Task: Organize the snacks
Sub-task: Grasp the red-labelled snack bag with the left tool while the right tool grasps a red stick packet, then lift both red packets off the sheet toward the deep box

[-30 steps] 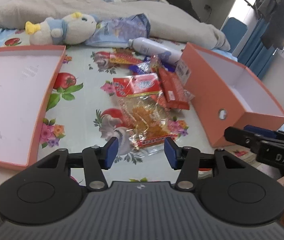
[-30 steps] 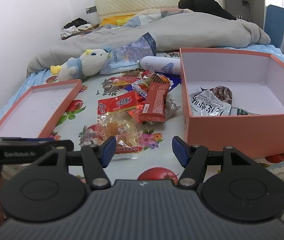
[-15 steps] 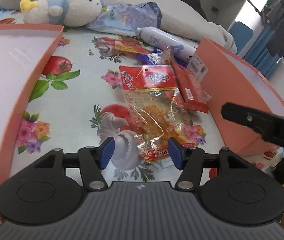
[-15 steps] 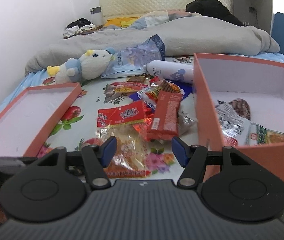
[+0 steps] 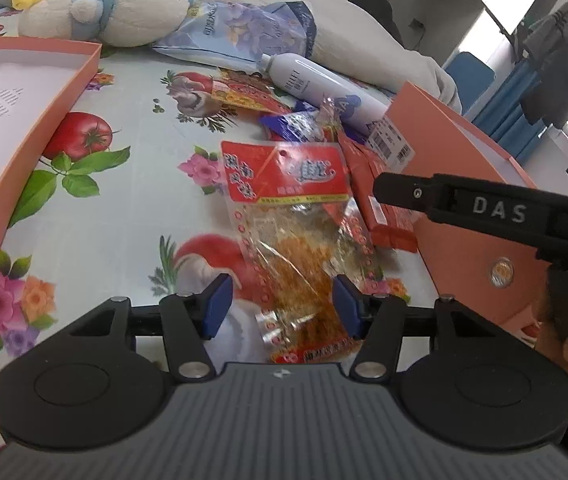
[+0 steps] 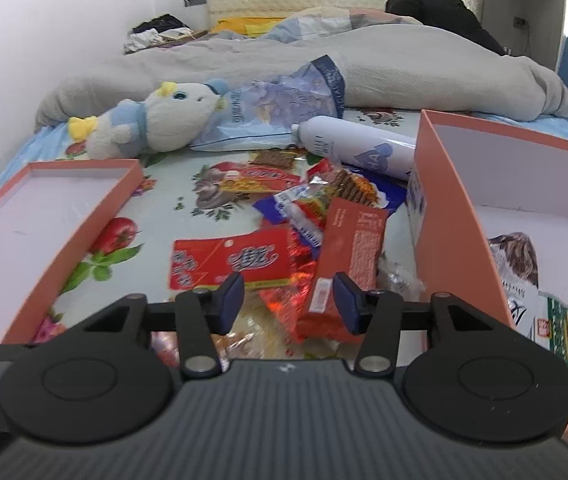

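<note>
Floral bedsheet fills our view as both tools have dropped closer to the snack pile. Our left gripper straddles the clear snack bag, jaws closing, not pinching. Our right gripper narrows over the orange packet, gripping nothing yet. Pickups look imminent; the orange box waits beside.

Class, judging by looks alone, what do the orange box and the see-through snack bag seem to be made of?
Orange box: probably matte cardboard, with thin, flat, stiff walls and a white inside. See-through snack bag with red header: likely glossy plastic film, crinkled and catching glare.
</note>
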